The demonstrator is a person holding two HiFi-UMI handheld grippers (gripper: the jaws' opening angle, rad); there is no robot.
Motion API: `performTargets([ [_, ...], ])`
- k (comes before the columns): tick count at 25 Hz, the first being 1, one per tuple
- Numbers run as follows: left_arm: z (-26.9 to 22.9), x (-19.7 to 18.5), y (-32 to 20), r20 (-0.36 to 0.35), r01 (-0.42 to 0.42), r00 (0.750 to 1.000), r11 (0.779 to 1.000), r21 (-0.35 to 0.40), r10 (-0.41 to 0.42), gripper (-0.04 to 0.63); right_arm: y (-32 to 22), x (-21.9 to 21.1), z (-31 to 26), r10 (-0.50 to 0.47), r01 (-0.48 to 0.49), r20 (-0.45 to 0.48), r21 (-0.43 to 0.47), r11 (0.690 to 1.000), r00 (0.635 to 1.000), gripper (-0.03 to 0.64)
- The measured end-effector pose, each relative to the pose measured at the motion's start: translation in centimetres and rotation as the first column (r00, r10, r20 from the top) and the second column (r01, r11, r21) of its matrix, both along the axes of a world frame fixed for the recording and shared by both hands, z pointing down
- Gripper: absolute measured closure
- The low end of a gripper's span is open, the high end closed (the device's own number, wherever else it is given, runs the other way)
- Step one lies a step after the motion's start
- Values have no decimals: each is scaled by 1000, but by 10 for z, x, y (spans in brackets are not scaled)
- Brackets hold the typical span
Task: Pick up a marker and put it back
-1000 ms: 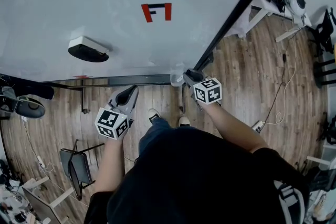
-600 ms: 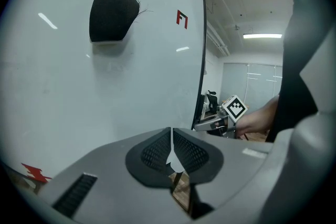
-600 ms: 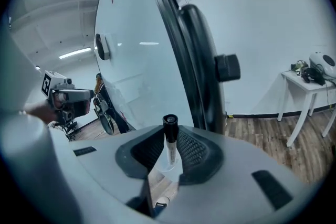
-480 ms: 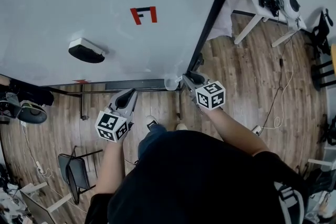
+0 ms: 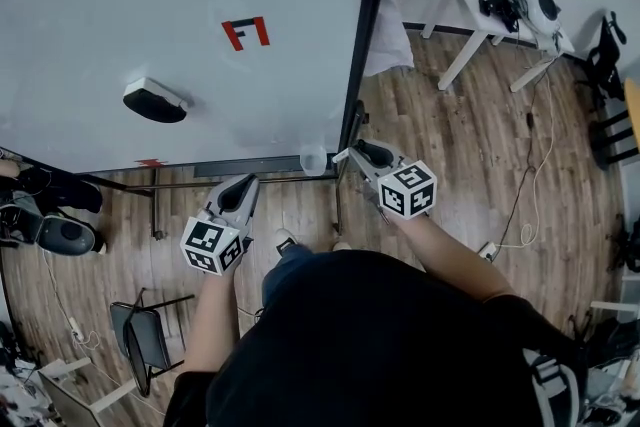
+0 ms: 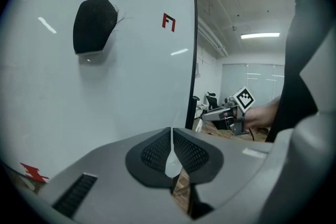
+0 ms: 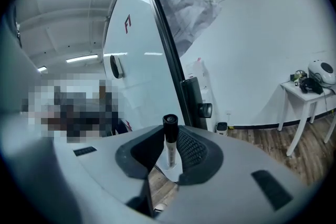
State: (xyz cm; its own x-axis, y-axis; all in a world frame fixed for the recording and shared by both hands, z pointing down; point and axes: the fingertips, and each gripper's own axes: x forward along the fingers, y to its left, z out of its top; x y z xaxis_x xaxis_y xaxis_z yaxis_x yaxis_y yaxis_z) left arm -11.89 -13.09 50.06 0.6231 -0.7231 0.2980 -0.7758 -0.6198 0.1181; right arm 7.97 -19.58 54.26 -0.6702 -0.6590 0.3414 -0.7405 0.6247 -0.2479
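A person stands before a whiteboard point(image 5: 150, 5), a claw in each hand. The right claw point(image 5: 345, 154), just off the whiteboard's lower right corner beside its black frame post point(image 5: 368, 25), is clamped on a marker point(image 7: 170, 140). The marker is white-barrelled and black-capped, and it stands upright between the ribbed pads with the cap above them. The left claw point(image 6: 171, 150), pointed at the whiteboard's face below the black eraser point(image 6: 93, 25), has its jaws pressed together with nothing in them. The pick-up looks done and the return is what remains. The likely next move is to bring the marker down to the ledge point(image 5: 240, 165) along the whiteboard's bottom edge, or to the small clear cup point(image 5: 313, 159) at the ledge's right end. It then needs settling there before the jaws part and the claw backs away without knocking it off.
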Motion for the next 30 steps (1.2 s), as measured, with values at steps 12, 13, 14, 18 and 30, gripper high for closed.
performTargets([
  [12,-1,18,13,1,-5,1000,1000,1,5,569,17,28,2,13,-13,-10,-1,1000,1000,549],
  [13,0,19,13,0,-7,1000,1000,-1,7,569,17,30,1,14,-14,-12,0,1000,1000,549],
  [14,1,21,14,-1,-9,1000,1000,-3,9,569,17,31,1,16,-16,-12,1,1000,1000,549],
  [18,3,19,15,0,-12,1000,1000,-6,12,569,16,29,2,15,-15,-12,4,1000,1000,549],
  [30,3,-1,14,-4,4,1000,1000,-10,-4,569,6,2,5,-12,12,-31,9,1000,999,551],
])
